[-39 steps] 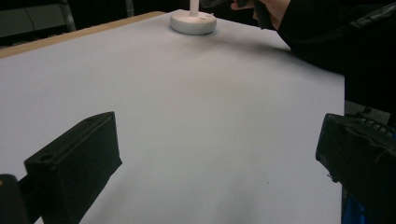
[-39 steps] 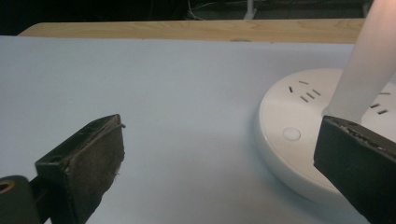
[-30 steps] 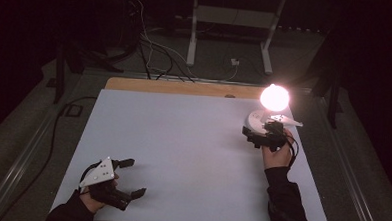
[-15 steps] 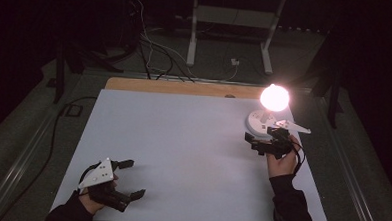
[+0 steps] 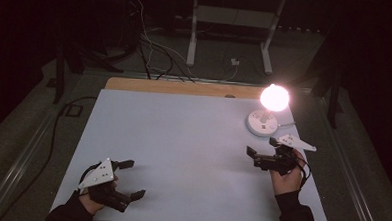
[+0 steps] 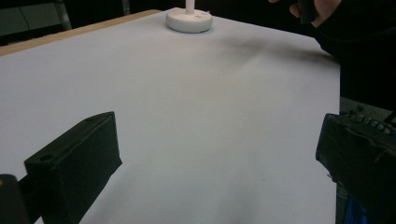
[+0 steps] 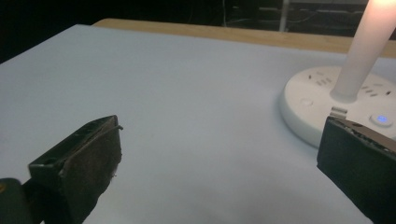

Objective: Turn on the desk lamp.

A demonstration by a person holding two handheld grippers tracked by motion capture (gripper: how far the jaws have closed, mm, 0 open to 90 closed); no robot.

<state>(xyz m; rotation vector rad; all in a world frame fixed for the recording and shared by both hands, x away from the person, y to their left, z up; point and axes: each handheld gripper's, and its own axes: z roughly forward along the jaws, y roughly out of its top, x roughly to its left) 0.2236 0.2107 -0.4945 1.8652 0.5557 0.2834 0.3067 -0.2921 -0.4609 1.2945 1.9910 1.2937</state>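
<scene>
A lit lamp (image 5: 263, 121) alone stands on the white table (image 5: 182, 150), far right corner.

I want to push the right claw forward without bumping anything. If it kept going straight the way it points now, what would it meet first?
Probably nothing soon: the right claw points leftward across the bare white table. The lamp base sits off to its right side, so it looks clear, though depth is uncertain.

table (image 5: 182, 155): pale white | lamp base (image 5: 262, 122): white, blue light | jaws: black
</scene>
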